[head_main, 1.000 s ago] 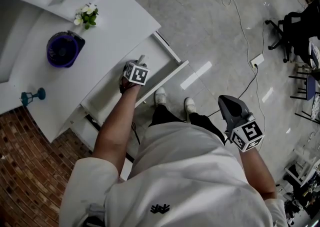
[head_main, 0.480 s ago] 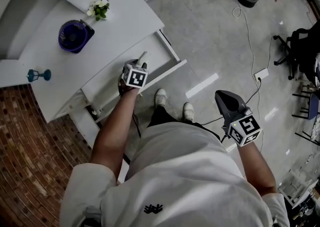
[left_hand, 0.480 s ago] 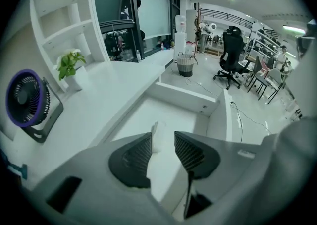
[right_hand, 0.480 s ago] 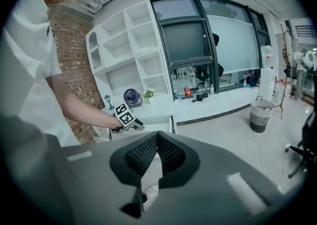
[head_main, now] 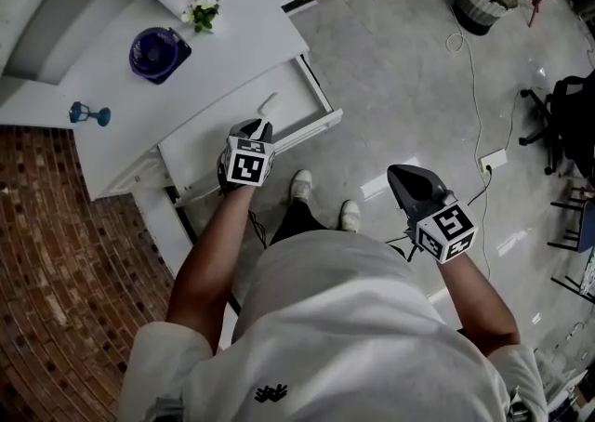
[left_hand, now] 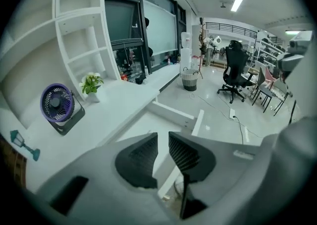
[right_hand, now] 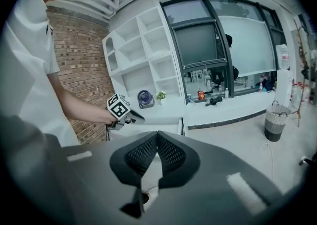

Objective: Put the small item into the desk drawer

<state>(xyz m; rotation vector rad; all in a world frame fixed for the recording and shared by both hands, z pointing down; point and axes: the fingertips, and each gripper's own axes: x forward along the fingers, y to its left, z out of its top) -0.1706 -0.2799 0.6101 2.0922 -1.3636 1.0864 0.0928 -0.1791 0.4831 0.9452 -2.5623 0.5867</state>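
**Left tongs closing over the open drawer, right tongs shut at my side**

From the head view I see the left gripper [head_main: 259, 125] reaching out over the open drawer [head_main: 296, 95] of the white desk [head_main: 237, 44]. In the left gripper view its jaws are closing, with a narrow gap between the ribbed pads [left_hand: 141, 157] and nothing caught in it; only the drawer's pale floor shows through.

A small pale item [head_main: 269, 104] shows inside the drawer, just past the tip of the left gripper. I cannot make out what it is.

The right gripper [head_main: 402, 176] hangs well apart from the desk, over the tiled floor [head_main: 409, 67] beside my right leg. Its own view shows the jaws closed tip to tip, holding nothing.

On the desktop, a purple fan [head_main: 158, 53] stands near a little potted plant [head_main: 202, 11], both well clear of the drawer.
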